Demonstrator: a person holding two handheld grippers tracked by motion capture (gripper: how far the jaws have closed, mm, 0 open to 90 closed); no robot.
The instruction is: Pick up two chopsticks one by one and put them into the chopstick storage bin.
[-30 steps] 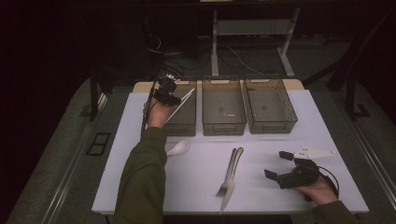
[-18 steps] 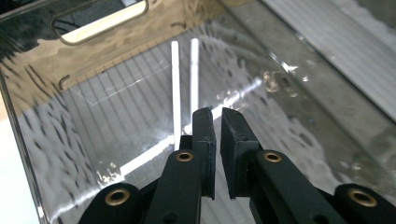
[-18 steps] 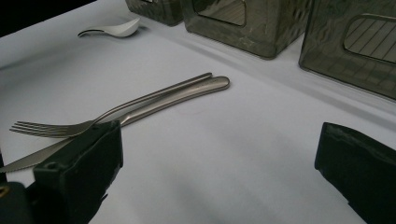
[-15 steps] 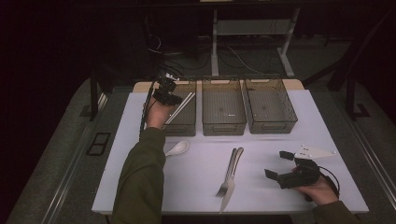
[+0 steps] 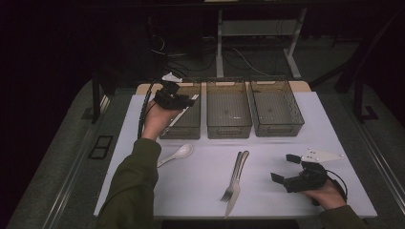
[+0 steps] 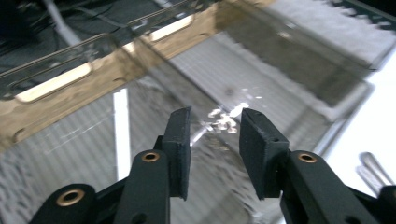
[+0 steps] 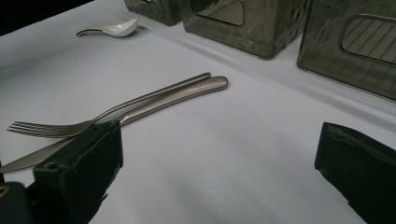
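Utensil (image 5: pixel 177 118): a long, pale piece lying at a slant inside the left bin (image 5: pixel 184 132). It is apparently the piece now being sorted, with one end toward the bin's far rim and the other toward its near wall.

Table (image 5: pixel 267 143): a white-covered work surface carrying everything else. The open area in front of the bins serves as the staging ground for unsorted pieces.

Bins: three wire-mesh trays stand side by side along the far edge. These are the left bin, the middle bin (image 5: pixel 229 130) and the right bin (image 5: pixel 279 128), probably one for each kind of cutlery. The middle and right bins look empty.

Left gripper (image 5: pixel 186 101): held above the left bin and pointed down into it. Its jaws have just been opening. In the left gripper view (image 6: pixel 215 126) the pads stand apart and press on nothing, and a glint of metal lies on the mesh floor beyond the gap. This reads as a release made low over the bin, so that the piece drops inside it.

Right gripper (image 5: pixel 282 168): resting on the table at the near right with its jaws spread wide and holding nothing (image 7: pixel 219 158). It faces the fork and knife, and is likely parked within reach of the next pick.

Knife (image 7: pixel 196 91) and fork (image 7: pixel 32 128): they lie touching, side by side, at the table's middle, handles toward the bins. Neither is sorted yet.

Spoon (image 5: pixel 177 153): white, lying just in front of the left bin and beside the person's left sleeve. It is also not yet sorted.
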